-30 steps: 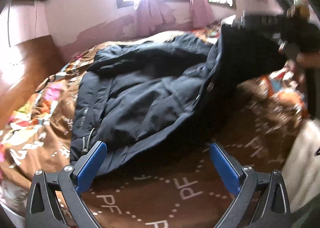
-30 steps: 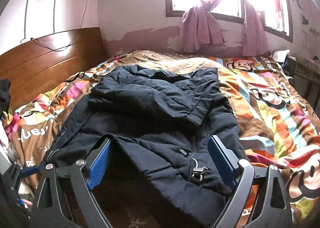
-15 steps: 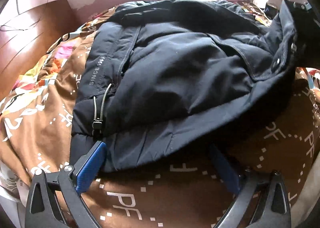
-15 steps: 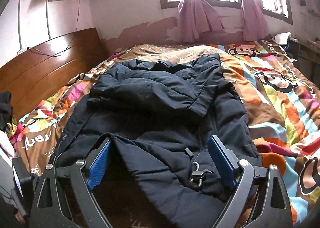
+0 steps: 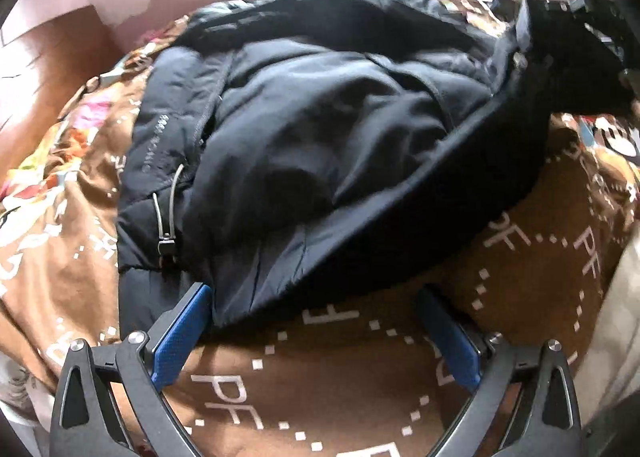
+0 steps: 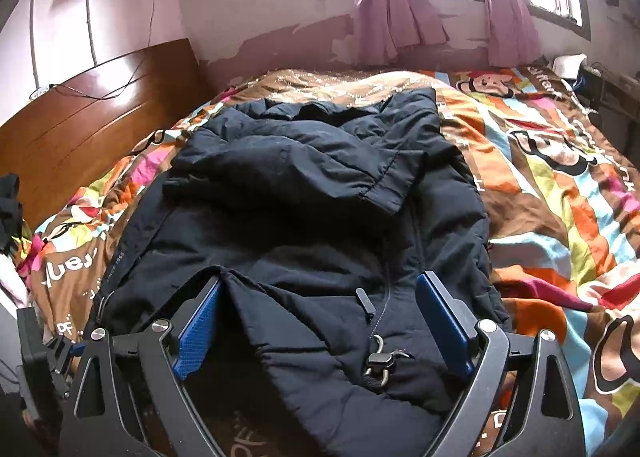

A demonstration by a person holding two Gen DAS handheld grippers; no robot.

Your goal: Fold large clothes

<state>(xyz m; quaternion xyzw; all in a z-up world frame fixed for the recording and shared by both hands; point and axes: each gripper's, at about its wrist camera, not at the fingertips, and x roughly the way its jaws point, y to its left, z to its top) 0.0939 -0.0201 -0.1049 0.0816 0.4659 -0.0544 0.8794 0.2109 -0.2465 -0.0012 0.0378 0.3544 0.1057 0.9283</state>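
Dark padded jacket (image 6: 304,217) lies across the bed, on the bright patterned bedspread (image 6: 560,185), one sleeve (image 6: 304,161) folded over its chest. Right gripper (image 6: 318,321): fingers spread wide, the jacket's hem bunched between them, nothing pinched. Left gripper (image 5: 316,329): also spread wide, low over the brown bedspread (image 5: 340,389), left finger (image 5: 182,337) just at the jacket's (image 5: 320,145) lower edge. Wooden headboard (image 6: 88,121) at left, pink curtains (image 6: 396,21) behind.

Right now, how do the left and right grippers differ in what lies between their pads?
Left gripper: mostly brown bedcover between its jaws, the hem of the dark navy padded jacket at the tips. Right gripper: jacket fabric and a cord toggle fill the gap. Both are open.
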